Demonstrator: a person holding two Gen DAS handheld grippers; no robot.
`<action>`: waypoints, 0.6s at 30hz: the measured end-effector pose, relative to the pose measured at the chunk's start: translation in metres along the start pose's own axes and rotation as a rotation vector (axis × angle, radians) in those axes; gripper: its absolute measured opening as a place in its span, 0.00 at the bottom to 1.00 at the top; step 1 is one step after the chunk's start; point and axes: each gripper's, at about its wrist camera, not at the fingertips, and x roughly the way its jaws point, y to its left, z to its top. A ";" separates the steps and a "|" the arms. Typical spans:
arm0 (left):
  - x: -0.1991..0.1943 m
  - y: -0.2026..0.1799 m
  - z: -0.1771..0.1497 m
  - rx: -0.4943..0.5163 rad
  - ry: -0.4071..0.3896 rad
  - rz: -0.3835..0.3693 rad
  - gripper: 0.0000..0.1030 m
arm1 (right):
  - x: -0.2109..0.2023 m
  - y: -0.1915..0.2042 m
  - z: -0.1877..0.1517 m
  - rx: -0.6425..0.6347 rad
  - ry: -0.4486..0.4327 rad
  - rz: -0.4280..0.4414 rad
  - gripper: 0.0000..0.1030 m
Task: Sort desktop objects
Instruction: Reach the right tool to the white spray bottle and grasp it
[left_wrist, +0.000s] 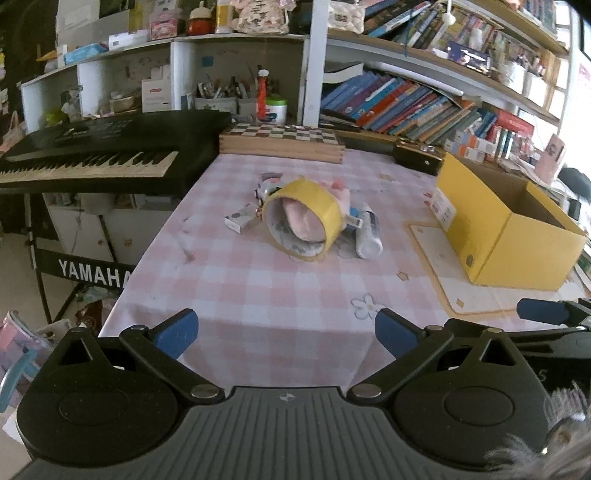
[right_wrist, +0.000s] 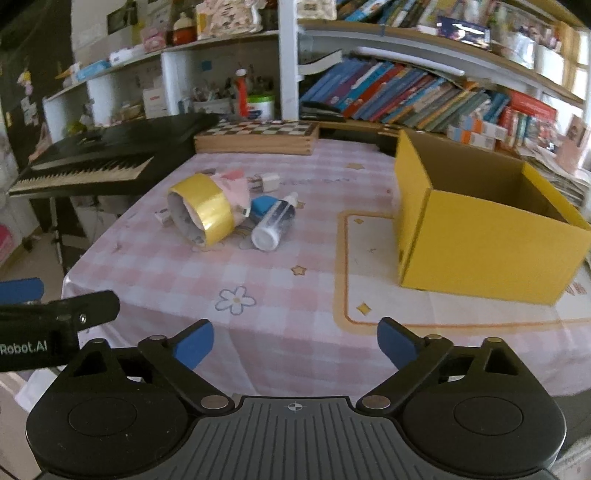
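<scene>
A pile of small objects lies mid-table: a yellow tape roll (left_wrist: 304, 218) (right_wrist: 203, 212) tilted on edge, a pink soft thing (left_wrist: 301, 221) (right_wrist: 232, 182) behind and through it, a clear bottle with a white cap (left_wrist: 368, 232) (right_wrist: 275, 223), a blue item (right_wrist: 264, 206), a small white box (left_wrist: 240, 219) and a white plug (right_wrist: 267, 182). An open yellow cardboard box (left_wrist: 495, 229) (right_wrist: 476, 236) stands to the right on a cream mat. My left gripper (left_wrist: 286, 332) and right gripper (right_wrist: 295, 341) are both open and empty, held above the table's near edge.
A pink checked cloth (left_wrist: 258, 295) (right_wrist: 280, 280) covers the table. A wooden chessboard box (left_wrist: 282, 142) (right_wrist: 258, 136) lies at the back. A black Yamaha keyboard (left_wrist: 92, 147) (right_wrist: 92, 158) stands off the left edge. Bookshelves (left_wrist: 406, 103) fill the back wall.
</scene>
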 end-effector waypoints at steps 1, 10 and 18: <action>0.004 0.000 0.003 -0.006 0.005 0.004 1.00 | 0.004 -0.001 0.004 -0.005 0.000 0.005 0.87; 0.040 0.002 0.026 -0.051 0.031 0.054 1.00 | 0.050 -0.016 0.039 0.004 0.010 0.044 0.87; 0.068 -0.001 0.043 -0.048 0.049 0.116 1.00 | 0.101 -0.024 0.072 0.021 0.055 0.085 0.87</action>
